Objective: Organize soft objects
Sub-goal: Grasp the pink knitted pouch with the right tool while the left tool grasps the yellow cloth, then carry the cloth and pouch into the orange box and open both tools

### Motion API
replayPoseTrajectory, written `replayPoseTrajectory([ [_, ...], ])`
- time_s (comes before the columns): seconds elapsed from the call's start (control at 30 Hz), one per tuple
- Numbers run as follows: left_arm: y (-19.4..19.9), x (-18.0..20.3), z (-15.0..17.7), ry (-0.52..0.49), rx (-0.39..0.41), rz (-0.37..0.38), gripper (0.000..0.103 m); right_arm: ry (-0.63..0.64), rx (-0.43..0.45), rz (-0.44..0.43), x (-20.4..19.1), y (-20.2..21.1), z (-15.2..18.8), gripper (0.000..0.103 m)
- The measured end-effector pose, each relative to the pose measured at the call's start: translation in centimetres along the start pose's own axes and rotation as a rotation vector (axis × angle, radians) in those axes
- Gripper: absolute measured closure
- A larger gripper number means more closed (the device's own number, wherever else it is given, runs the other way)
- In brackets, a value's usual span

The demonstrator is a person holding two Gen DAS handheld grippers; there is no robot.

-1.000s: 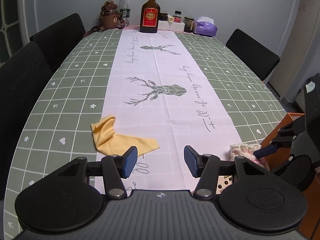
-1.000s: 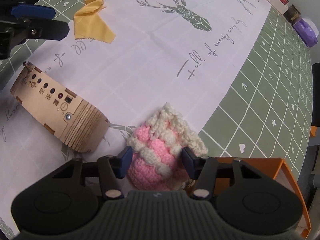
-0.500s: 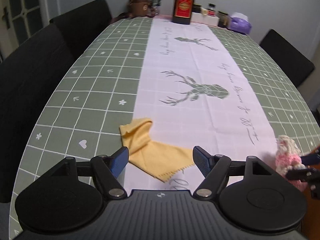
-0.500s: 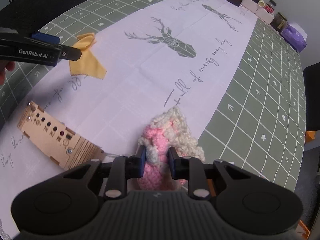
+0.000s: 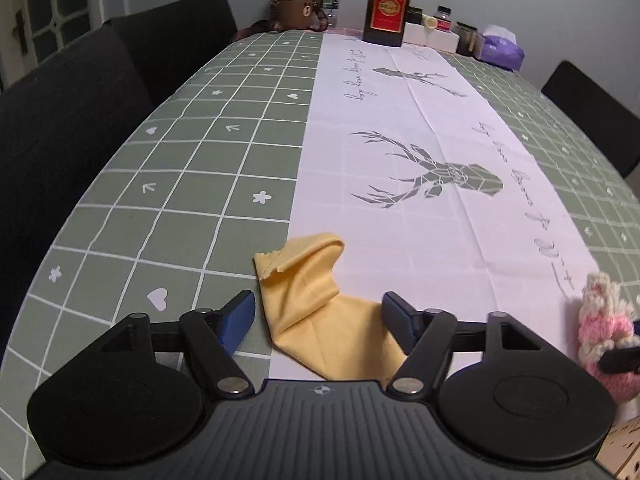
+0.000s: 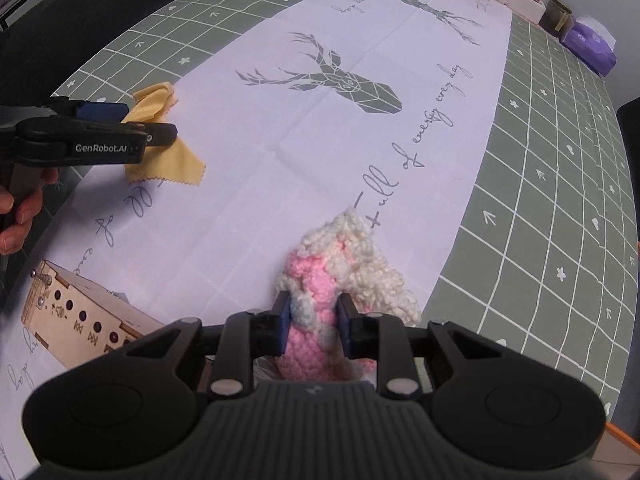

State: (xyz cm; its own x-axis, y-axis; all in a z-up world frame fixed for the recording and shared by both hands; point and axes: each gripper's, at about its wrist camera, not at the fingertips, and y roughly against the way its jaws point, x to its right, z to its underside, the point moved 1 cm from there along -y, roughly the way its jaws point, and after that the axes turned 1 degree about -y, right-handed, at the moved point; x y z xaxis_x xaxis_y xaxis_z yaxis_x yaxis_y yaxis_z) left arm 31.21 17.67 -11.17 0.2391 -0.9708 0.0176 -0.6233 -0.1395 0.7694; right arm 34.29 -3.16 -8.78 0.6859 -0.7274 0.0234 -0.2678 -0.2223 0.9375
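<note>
A crumpled yellow cloth lies on the pink runner of the tablecloth. My left gripper hangs over the cloth with a blue pad on either side. Its jaws are closing, and the pads stand apart from the fabric. From the right wrist view the left gripper sits low over the yellow cloth, held by a hand. My right gripper is shut on a pink and cream knitted pouch, squeezing its middle. The pouch also shows at the left view's right edge.
A wooden box with a row of holes lies left of the pouch. An orange tray edge shows at the near right. At the far end stand a bottle, a bear figure, jars and a purple tissue pack. Black chairs line the sides.
My left gripper has sunk and come forward until its jaws straddle the yellow cloth. My right gripper has closed on the knitted pouch, which now bulges between its pads.
</note>
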Motion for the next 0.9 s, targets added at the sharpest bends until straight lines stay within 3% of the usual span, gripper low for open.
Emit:
replayPoseTrajectory([
  [0.13, 0.4, 0.9, 0.4, -0.037, 0.029, 0.013, 0.059, -0.003, -0.001, 0.002, -0.1, -0.2, -0.1, 0.079],
  [0.2, 0.6, 1.5, 0.5, -0.053, 0.037, 0.031, 0.082, -0.005, 0.001, 0.004, -0.1, -0.2, -0.1, 0.079],
  [0.27, 0.7, 2.3, 0.7, -0.076, 0.045, 0.037, 0.095, -0.009, 0.005, 0.006, -0.1, -0.2, -0.1, 0.079],
  [0.47, 1.7, 2.6, 0.8, -0.055, 0.067, 0.012, 0.097, -0.028, 0.037, 0.032, -0.2, 0.2, 0.5, 0.080],
  [0.77, 11.0, 3.0, -0.4, -0.014, 0.232, 0.021, 0.097, -0.067, 0.163, 0.084, -0.3, 4.8, 1.2, 0.081],
  [0.9, 14.9, 3.7, -0.1, -0.032, 0.265, 0.049, 0.097, -0.088, 0.214, 0.087, -0.5, 7.7, 2.1, 0.081],
])
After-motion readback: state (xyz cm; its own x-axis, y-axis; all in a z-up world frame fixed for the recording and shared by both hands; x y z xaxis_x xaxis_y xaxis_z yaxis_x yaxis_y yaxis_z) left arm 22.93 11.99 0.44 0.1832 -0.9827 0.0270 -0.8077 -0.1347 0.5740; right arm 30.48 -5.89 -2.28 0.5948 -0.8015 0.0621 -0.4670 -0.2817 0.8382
